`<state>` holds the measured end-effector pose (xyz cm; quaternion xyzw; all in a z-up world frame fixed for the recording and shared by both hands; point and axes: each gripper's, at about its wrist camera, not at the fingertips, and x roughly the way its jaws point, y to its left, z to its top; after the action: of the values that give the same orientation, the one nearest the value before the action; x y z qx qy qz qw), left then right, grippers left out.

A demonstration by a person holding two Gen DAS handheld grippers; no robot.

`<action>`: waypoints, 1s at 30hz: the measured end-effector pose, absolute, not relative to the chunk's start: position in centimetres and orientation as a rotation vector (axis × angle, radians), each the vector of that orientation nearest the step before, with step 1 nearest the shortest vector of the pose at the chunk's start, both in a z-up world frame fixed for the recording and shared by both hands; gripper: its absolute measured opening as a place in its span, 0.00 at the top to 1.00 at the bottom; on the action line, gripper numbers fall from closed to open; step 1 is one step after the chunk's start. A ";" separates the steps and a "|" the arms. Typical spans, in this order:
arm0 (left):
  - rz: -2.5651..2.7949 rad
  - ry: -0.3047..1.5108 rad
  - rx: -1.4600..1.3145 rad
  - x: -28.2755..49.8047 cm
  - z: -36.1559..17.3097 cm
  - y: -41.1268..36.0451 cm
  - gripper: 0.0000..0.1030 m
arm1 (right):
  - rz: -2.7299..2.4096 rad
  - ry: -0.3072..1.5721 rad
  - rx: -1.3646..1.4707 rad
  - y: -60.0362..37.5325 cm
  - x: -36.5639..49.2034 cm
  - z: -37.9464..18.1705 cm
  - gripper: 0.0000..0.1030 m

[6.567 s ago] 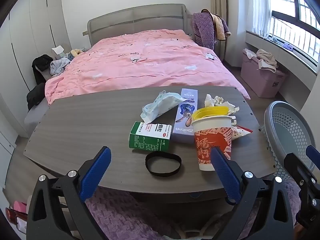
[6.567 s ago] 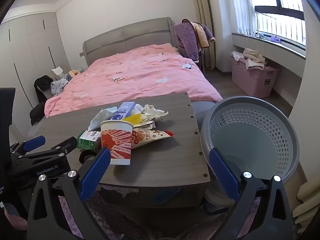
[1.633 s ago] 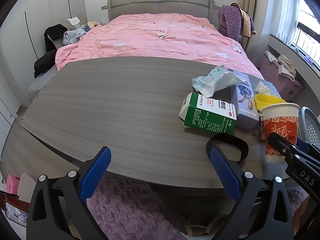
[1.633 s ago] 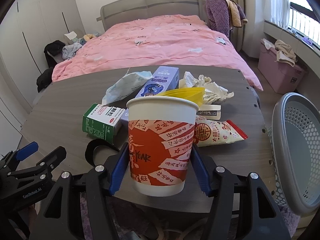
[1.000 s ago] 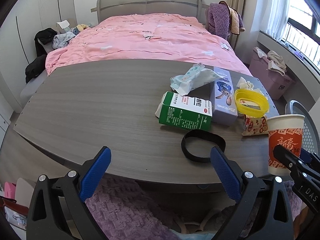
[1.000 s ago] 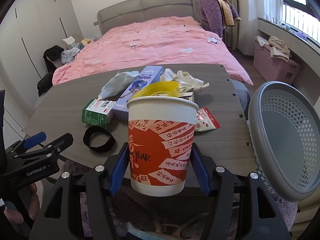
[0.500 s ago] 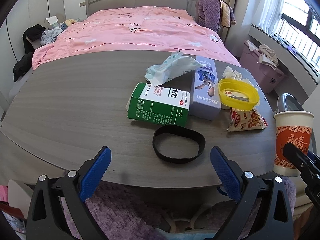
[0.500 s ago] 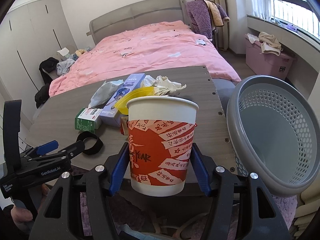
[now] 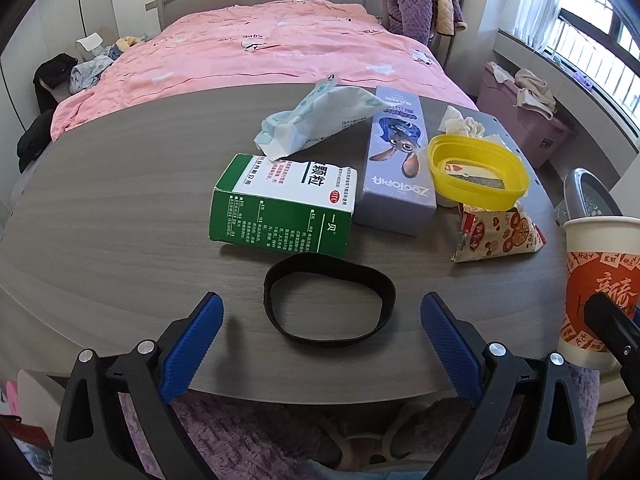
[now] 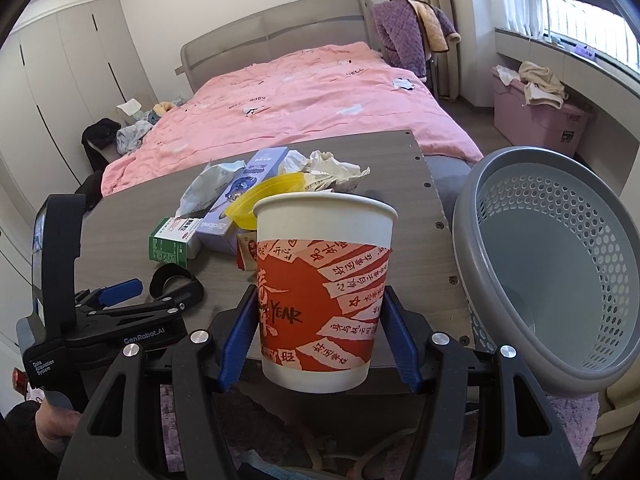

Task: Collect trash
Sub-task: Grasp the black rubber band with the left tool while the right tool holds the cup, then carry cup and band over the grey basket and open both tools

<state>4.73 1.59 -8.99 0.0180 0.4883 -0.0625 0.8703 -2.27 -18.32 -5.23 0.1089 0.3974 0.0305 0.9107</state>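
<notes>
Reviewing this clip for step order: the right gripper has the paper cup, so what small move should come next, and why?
Probably carry the paper cup sideways over the grey basket and let go. The right gripper is shut on the cup, held off the table, and the basket stands open just beside it.

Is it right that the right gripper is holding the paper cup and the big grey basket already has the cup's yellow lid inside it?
Not quite. The right gripper does hold the paper cup, but the grey basket holds no lid; the yellow lid lies on the table, as the right wrist view shows.
</notes>
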 end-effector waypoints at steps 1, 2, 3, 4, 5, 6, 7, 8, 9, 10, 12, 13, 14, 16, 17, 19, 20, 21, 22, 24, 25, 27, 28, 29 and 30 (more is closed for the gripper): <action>-0.129 1.023 0.042 4.8 -9.1 1.5 0.08 | 0.064 0.820 0.227 -18.4 -2.3 -5.2 0.43; -0.127 1.025 0.045 4.8 -9.3 1.4 0.08 | 0.064 0.820 0.228 -18.3 -2.3 -5.3 0.43; -0.122 1.028 0.049 4.9 -9.4 1.3 0.08 | 0.064 0.821 0.230 -18.4 -2.3 -5.4 0.43; -0.120 1.031 0.053 4.9 -9.5 1.2 0.08 | 0.063 0.821 0.231 -18.4 -2.2 -5.3 0.43; -0.121 1.034 0.055 5.0 -9.7 1.2 0.08 | 0.063 0.821 0.232 -18.5 -2.2 -5.3 0.43; -0.121 1.037 0.059 5.0 -9.8 1.1 0.08 | 0.063 0.821 0.233 -18.5 -2.2 -5.3 0.43; -0.119 1.039 0.063 5.0 -9.9 1.1 0.08 | 0.063 0.821 0.233 -18.5 -2.2 -5.3 0.43; -0.116 1.036 0.069 5.0 -10.0 1.0 0.08 | 0.064 0.822 0.233 -18.5 -2.2 -5.3 0.43; -0.115 1.033 0.076 5.0 -10.1 1.0 0.08 | 0.064 0.822 0.232 -18.5 -2.2 -5.3 0.43; -0.117 1.032 0.077 4.9 -10.1 0.9 0.08 | 0.064 0.822 0.231 -18.5 -2.2 -5.3 0.43; -0.126 1.029 0.071 4.8 -10.1 1.0 0.10 | 0.064 0.822 0.231 -18.6 -2.2 -5.3 0.43; -0.124 1.024 0.075 4.7 -10.0 1.0 0.17 | 0.064 0.822 0.231 -18.6 -2.2 -5.3 0.43; -0.120 1.017 0.086 4.6 -9.9 1.0 0.25 | 0.064 0.822 0.231 -18.6 -2.2 -5.3 0.43; -0.126 1.010 0.088 4.4 -9.7 1.0 0.37 | 0.063 0.821 0.231 -18.6 -2.2 -5.3 0.43; -0.127 1.007 0.087 4.3 -9.6 1.0 0.45 | 0.063 0.820 0.231 -18.6 -2.2 -5.3 0.43; -0.130 1.007 0.085 4.2 -9.3 1.1 0.55 | 0.062 0.819 0.230 -18.6 -2.2 -5.3 0.43; -0.132 1.008 0.081 4.1 -9.3 1.2 0.61 | 0.061 0.817 0.229 -18.6 -2.2 -5.3 0.43; -0.134 1.009 0.078 4.1 -9.2 1.4 0.63 | 0.061 0.817 0.229 -18.5 -2.2 -5.3 0.43; -0.133 1.007 0.076 3.9 -9.1 1.5 0.65 | 0.061 0.816 0.230 -18.6 -2.3 -5.3 0.43; -0.128 0.996 0.073 3.7 -8.6 1.9 0.65 | 0.060 0.815 0.232 -18.6 -2.3 -5.2 0.43; -0.127 0.990 0.069 3.5 -8.4 2.1 0.65 | 0.060 0.814 0.234 -18.6 -2.3 -5.2 0.43; -0.127 0.977 0.062 3.2 -7.7 2.3 0.65 | 0.062 0.811 0.235 -18.6 -2.4 -5.1 0.43; -0.129 0.970 0.059 3.1 -7.4 2.4 0.65 | 0.062 0.809 0.236 -18.6 -2.4 -5.0 0.43; -0.130 0.962 0.057 2.9 -7.0 2.6 0.65 | 0.062 0.806 0.236 -18.7 -2.4 -5.0 0.43; -0.134 0.953 0.055 2.8 -6.6 2.6 0.65 | 0.062 0.804 0.238 -18.8 -2.5 -4.8 0.43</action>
<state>2.78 2.56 -6.55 0.0265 0.4583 -0.0645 0.8861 -2.51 -18.85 -4.84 0.1156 0.3900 0.0301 0.9130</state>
